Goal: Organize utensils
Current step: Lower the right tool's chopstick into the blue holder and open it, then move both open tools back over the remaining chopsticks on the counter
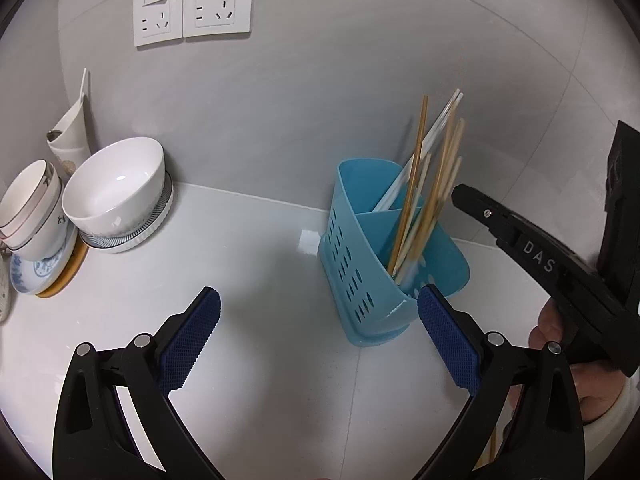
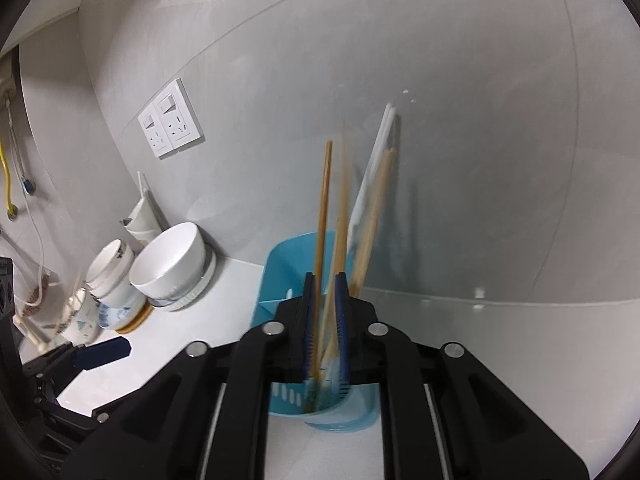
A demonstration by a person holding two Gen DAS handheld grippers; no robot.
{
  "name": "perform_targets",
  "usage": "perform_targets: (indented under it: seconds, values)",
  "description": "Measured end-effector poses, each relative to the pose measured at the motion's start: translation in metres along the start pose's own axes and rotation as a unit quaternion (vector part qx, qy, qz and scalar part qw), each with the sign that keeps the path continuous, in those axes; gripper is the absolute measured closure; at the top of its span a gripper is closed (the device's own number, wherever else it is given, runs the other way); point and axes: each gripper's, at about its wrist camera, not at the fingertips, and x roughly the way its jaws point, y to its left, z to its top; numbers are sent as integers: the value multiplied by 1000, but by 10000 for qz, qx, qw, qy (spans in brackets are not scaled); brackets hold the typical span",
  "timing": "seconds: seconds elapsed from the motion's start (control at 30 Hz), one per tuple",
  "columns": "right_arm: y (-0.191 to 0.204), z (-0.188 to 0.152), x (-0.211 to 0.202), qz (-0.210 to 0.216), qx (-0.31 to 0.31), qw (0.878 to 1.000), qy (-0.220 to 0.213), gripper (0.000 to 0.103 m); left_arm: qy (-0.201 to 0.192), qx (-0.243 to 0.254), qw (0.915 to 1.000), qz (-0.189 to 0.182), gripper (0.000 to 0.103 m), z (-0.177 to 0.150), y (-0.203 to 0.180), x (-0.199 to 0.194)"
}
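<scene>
Nearest, on white counter (image 1: 248, 264): left gripper (image 1: 318, 312), jaws spread wide, nothing between. Right gripper (image 2: 325, 320): jaws narrowly parted, blurred chopsticks (image 2: 322, 216) between pads; contact unclear. Blue holder (image 1: 360, 256): chopsticks upright inside, near wall. Farther left: white bowl (image 1: 116, 184), stacked cups (image 1: 32, 204). Wall: sockets (image 1: 194, 4).

Right claw (image 2: 325, 312) slightly parted, blurred chopsticks (image 2: 340, 208) between pads, over blue holder (image 2: 280, 264).
</scene>
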Motion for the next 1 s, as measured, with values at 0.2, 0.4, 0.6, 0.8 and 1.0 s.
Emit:
perform_targets:
  seconds: [0.2, 0.4, 0.6, 0.8, 1.0]
  values:
    - [-7, 2, -24, -276, -164, 9995, 8, 48, 23, 40, 10000, -22, 6, -2, -4, -1]
    - [-25, -7, -43, -355, -116, 9990, 236, 29, 23, 110, 9999, -122, 6, -4, -12, -3]
    - [-43, -15, -64, -513, 52, 9978, 423, 11, 17, 205, 9996, -191, 6, -5, -26, -6]
    - [-62, -24, -87, -893, 143, 9948, 479, 8, 67, 244, 9992, -297, 6, -8, -39, -8]
    - [-83, -38, -111, -1155, 369, 9911, 558, 8, 139, 317, 9982, -483, 6, -17, -57, -14]
